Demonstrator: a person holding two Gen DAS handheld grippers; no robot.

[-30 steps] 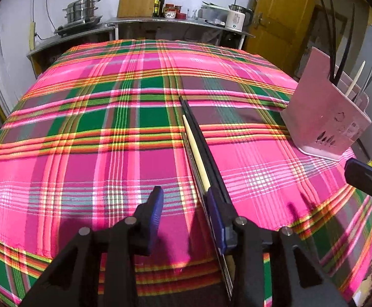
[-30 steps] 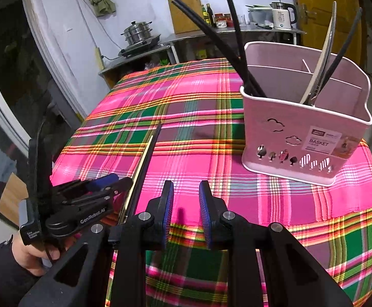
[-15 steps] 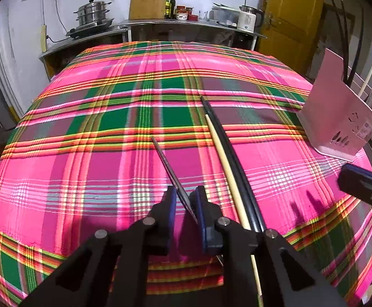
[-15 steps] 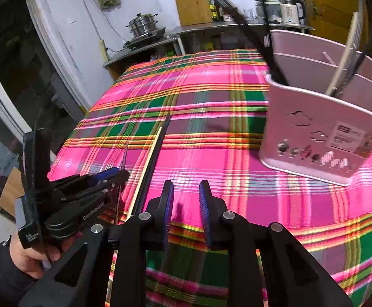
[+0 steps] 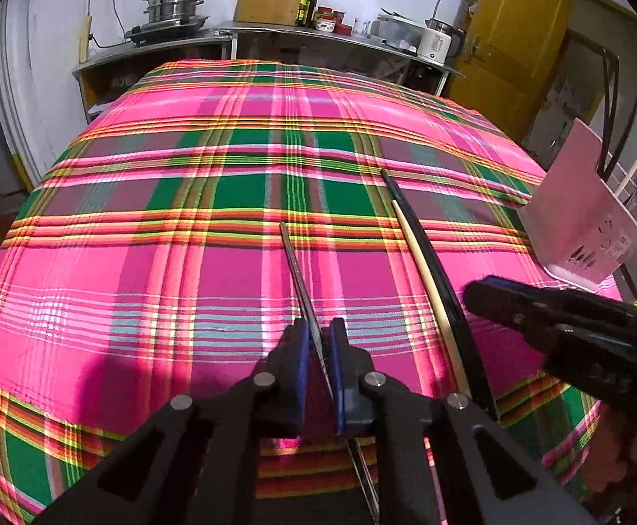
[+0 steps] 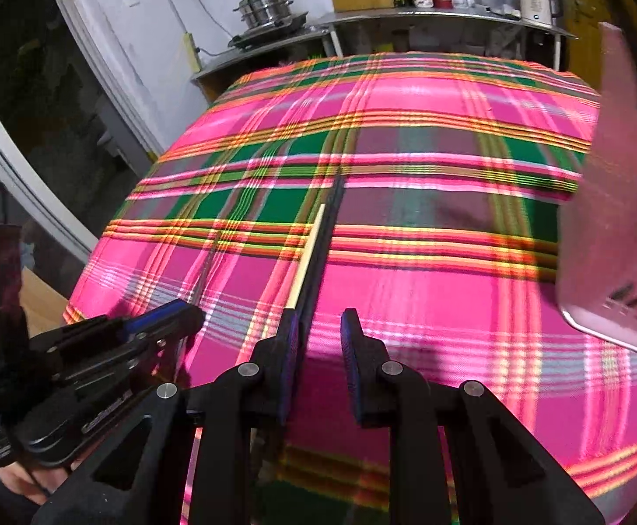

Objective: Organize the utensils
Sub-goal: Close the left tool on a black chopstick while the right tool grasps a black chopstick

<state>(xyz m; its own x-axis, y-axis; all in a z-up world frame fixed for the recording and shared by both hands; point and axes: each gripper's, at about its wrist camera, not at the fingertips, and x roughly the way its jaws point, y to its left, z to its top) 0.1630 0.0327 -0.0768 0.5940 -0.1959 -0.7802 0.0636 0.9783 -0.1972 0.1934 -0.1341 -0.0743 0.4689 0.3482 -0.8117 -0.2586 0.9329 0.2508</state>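
My left gripper [image 5: 318, 332] is shut on a thin metal chopstick [image 5: 294, 262] that points away over the plaid cloth; it also shows in the right wrist view [image 6: 187, 313]. A cream chopstick [image 5: 419, 262] and a black chopstick [image 5: 432, 258] lie side by side on the cloth to its right. My right gripper [image 6: 318, 328] is open, its left finger right at the near ends of the cream chopstick [image 6: 307, 253] and black chopstick [image 6: 325, 236]. The pink utensil basket [image 5: 576, 218] stands at the right with several utensils in it.
The table under the plaid cloth [image 5: 231, 166] drops off at its near edge. A counter [image 5: 274, 30] with a steel pot [image 5: 172, 0], cutting board and kettle [image 5: 436, 41] stands behind. A yellow door [image 5: 511, 35] is at the back right.
My left gripper closed on the metal chopstick and drew it left, away from the other two. My right gripper opened and swung left from the basket to the cream and black chopsticks.
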